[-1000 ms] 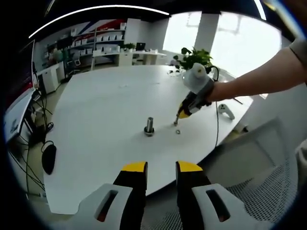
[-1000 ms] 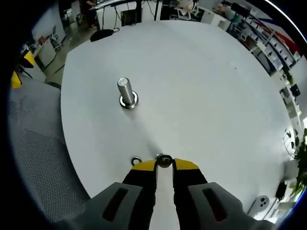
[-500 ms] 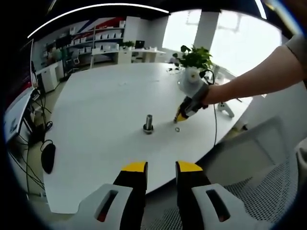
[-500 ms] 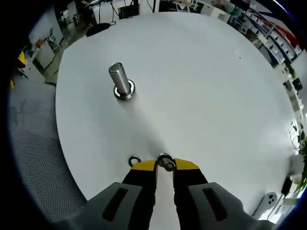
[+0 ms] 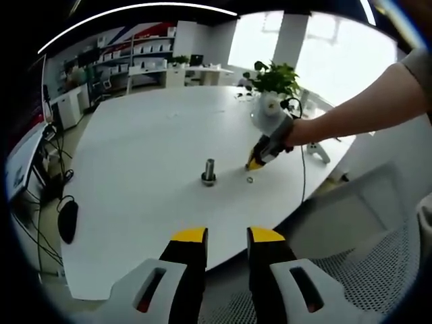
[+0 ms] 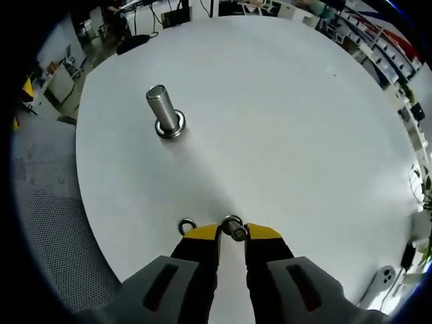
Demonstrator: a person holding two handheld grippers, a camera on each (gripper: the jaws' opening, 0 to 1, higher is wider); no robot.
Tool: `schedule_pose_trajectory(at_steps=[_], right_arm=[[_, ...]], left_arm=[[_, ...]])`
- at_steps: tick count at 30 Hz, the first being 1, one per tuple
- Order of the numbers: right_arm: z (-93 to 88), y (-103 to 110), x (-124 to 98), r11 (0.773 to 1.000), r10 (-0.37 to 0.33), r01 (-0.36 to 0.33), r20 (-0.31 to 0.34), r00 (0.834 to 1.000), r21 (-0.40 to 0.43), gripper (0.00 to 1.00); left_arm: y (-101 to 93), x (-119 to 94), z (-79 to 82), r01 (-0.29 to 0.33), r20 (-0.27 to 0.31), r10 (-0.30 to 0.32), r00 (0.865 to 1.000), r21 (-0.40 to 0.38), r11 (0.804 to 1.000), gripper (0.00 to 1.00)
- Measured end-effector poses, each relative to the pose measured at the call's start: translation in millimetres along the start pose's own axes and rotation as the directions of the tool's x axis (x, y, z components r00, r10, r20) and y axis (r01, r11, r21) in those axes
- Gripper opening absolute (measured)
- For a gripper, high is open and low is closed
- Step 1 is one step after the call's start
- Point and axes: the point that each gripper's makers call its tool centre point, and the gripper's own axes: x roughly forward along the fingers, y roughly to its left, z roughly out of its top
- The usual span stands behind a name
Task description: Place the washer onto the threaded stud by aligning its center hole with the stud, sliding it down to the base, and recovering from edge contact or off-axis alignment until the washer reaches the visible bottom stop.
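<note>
Gripping a washer [image 6: 233, 227] between its yellow-tipped jaws, the right gripper [image 6: 233, 233] hangs over the white tabletop [image 6: 290, 128], with the jaws closed on the washer's rim at their very tips. A second washer [image 6: 187, 226] lies flat on the tabletop just beside the left jaw tip, apart from the held one. The threaded stud [image 6: 162, 112] stands upright on its round base, well apart from both washers, toward the upper left of the right gripper view; its thread shows along the shaft and nothing sits on it.

In the left gripper view the same stud [image 5: 208, 170] stands near the middle of the tabletop [image 5: 148, 155], and the right gripper [image 5: 253, 164] comes in from the right, held by a person's hand [image 5: 297, 131] on a bare forearm. The loose washer [image 5: 250, 179] lies on the surface just below that gripper's tip. The left gripper [image 5: 226, 236] is held back, off the near edge of the tabletop, its jaws slightly apart with nothing between them.

A potted plant [image 5: 273, 79] stands at the far side of the tabletop, a white controller [image 5: 317, 154] rests near the right edge, and a mesh chair seat [image 5: 364, 270] shows at lower right.
</note>
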Motion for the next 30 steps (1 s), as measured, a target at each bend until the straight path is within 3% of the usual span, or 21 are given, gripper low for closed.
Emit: schedule_pose_trajectory(at_steps=[15, 19, 21, 25, 29, 30], right_arm=[[-22.4, 13, -13, 0.999, 0.012, -0.012, -0.002, 1.000, 0.030, 0.24], [-20.5, 27, -7, 0.999, 0.041, -0.041, 0.004, 0.999, 0.020, 0.26], [-14.8, 36, -4, 0.995, 0.077, -0.078, 0.019, 0.997, 0.054, 0.27], [-3.3, 44, 2, 0.996, 0.081, -0.082, 0.035, 0.996, 0.045, 0.27], [-4.6, 47, 6, 0.997, 0.079, -0.079, -0.007, 0.997, -0.009, 0.26], [0.0, 45, 8, 0.997, 0.079, -0.079, 0.016, 0.997, 0.003, 0.25]], left_arm=[[-0.2, -1, 0.6, 0.004, 0.003, -0.004, 1.000, 0.001, 1.000, 0.21], [-0.2, 0, -0.3, 0.003, -0.001, -0.003, 1.000, 0.001, 1.000, 0.21], [-0.4, 0, -0.6, 0.004, -0.003, -0.004, 1.000, 0.001, 1.000, 0.21], [0.0, 0, -1.7, 0.002, -0.008, -0.002, 1.000, 0.000, 1.000, 0.21], [0.3, 1, -1.9, 0.001, -0.009, -0.001, 1.000, -0.001, 1.000, 0.21], [0.4, 1, -1.9, 0.002, -0.010, -0.002, 1.000, -0.001, 1.000, 0.21]])
